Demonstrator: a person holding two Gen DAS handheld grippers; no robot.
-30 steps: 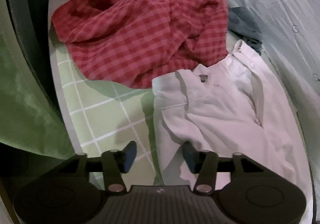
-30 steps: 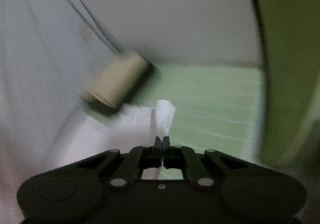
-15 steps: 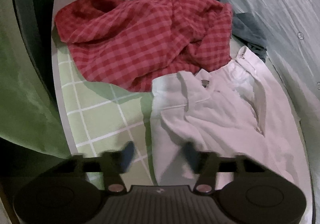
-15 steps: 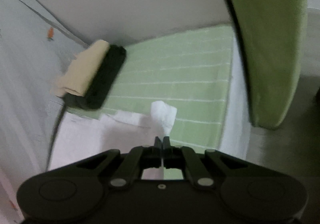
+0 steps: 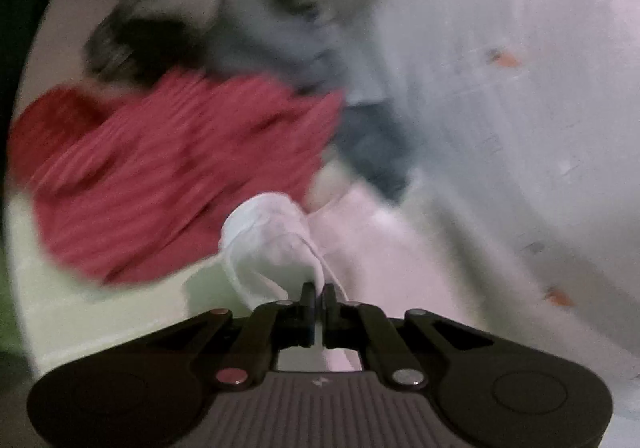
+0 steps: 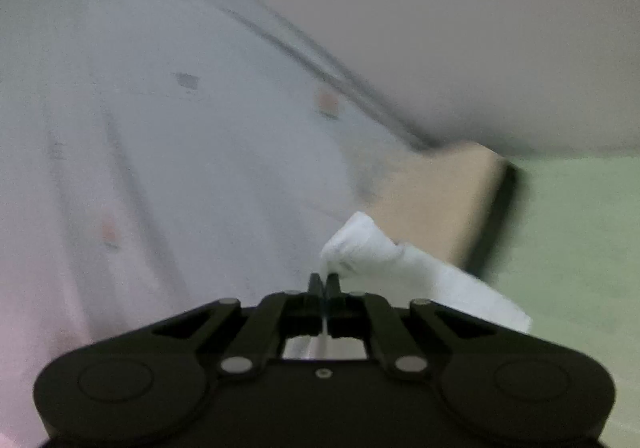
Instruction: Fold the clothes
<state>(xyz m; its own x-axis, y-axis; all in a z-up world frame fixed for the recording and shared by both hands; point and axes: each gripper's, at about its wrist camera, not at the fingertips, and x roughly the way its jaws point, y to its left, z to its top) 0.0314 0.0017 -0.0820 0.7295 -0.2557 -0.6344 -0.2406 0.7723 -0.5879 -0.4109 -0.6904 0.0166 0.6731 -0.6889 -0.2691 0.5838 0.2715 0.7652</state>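
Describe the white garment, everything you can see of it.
The white garment is thin, soft cloth, plain white with no print visible. Both grippers are shut on it: the left gripper pinches a bunched, puffed fold with a thin edge trailing down, and the right gripper clamps another crumpled corner, a flat strip running off to its right. More of it lies pale and blurred beyond the left gripper, beside the red checked shirt.

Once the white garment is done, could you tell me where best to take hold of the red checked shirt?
Probably at the red checked shirt's outer edge toward the green checked sheet, coming in from the near side: it lies crumpled, and its far side is tucked against the dark clothes. Blur hides any collar or hem.
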